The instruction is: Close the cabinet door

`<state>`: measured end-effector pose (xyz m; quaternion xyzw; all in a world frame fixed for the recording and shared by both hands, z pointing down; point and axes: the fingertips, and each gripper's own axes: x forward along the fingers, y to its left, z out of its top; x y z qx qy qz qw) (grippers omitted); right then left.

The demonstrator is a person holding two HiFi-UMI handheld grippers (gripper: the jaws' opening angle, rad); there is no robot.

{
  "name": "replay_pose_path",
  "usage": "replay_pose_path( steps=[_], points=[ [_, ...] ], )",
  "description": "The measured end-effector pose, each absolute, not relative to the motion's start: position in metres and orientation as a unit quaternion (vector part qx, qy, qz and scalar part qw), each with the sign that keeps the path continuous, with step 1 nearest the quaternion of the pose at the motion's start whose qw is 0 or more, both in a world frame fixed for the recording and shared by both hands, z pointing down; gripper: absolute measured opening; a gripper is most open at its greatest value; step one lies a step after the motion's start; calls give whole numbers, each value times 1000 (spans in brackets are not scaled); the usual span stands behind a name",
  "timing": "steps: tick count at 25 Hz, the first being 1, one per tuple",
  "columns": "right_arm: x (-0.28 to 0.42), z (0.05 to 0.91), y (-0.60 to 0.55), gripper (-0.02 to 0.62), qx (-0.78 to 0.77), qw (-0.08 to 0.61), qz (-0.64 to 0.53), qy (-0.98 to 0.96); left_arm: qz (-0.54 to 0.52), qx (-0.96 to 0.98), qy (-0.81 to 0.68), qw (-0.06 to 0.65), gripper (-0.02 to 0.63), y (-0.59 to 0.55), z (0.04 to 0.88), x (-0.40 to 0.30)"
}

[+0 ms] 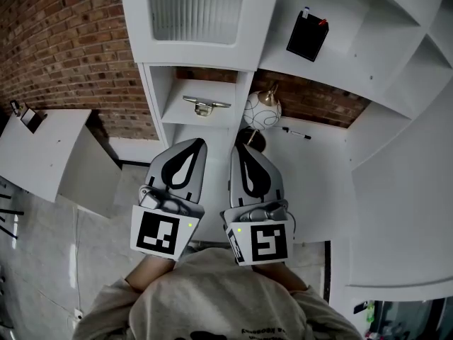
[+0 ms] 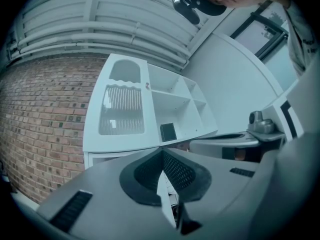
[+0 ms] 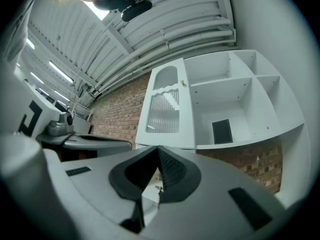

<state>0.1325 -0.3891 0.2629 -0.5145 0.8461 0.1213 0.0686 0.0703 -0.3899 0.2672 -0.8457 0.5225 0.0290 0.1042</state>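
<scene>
**Hovering shut below the closed cabinet door (image 1: pixel 198 9)**

Side by side, left gripper (image 1: pixel 199 142) and right gripper (image 1: pixel 238 148) have their jaws pressed together, with nothing between them. Both are apart from the cabinet, with free room around them. The cabinet door is a white frame with a ribbed translucent panel and lies flush with the cabinet front, upper left. White open shelves (image 1: pixel 368 27) to its right hold a flat black box (image 1: pixel 308 36). Rough red brick wall (image 1: pixel 56 41) at left.

The left claw (image 1: pixel 197 142) and the right claw (image 1: pixel 238 148) are pale grey shells with black teardrop-shaped insets. Each carries a white cube (image 1: pixel 161 232) with a black square marker and a small green light (image 1: pixel 191 224). The person wears a grey sweatshirt (image 1: pixel 212 299) with dark print.
</scene>
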Motion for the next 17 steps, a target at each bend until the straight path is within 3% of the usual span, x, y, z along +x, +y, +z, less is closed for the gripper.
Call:
replay_pose_path(
  steps=[17],
  points=[
    [128,271,-388,18,-482,63,127,865,27,-834,537,119,7,-382,272,76]
  ],
)
